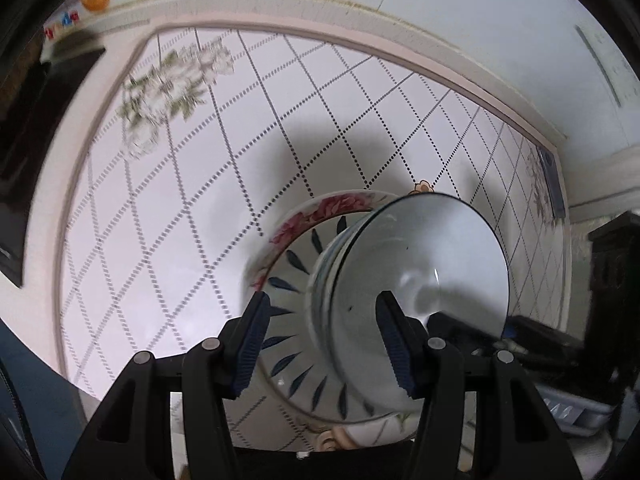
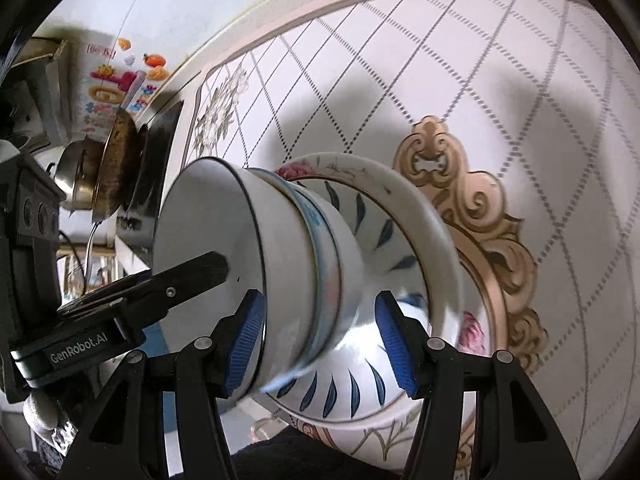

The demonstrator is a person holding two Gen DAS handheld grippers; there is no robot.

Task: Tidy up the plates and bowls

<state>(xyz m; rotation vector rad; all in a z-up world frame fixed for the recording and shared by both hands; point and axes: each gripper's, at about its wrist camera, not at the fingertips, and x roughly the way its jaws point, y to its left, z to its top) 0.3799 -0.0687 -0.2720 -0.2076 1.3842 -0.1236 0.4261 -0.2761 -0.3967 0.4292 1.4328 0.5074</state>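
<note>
A stack of dishes is sitting on a white table (image 1: 168,208) printed with a dotted diamond grid. At the bottom is a wide plate (image 1: 320,210) with pink flowers on its rim and dark blue leaf strokes inside; nested in it are stacked bowls (image 1: 424,264), apparently two or three, the top one white with a thin dark rim. Judging by the task, the bowls are being gathered inside the plate so that the whole pile can be handled as one.

In the left wrist view the stack is filling the lower centre and right of the frame. The left gripper (image 1: 326,344) is pointing steeply down, its fingers partly spread on either side of the top bowl's wall. One blue pad (image 1: 394,344) is lying inside the bowl, the other outside; whether they are pressing it I cannot tell.

In the right wrist view the stack is occupying the centre. The right gripper (image 2: 320,344) is slanting down from the lower edge, fingers moderately apart around the bowls' side, grip likewise unclear. The left gripper's dark finger is reaching into the top bowl from the left of that frame. Pots (image 2: 100,168) are standing at the far left
</note>
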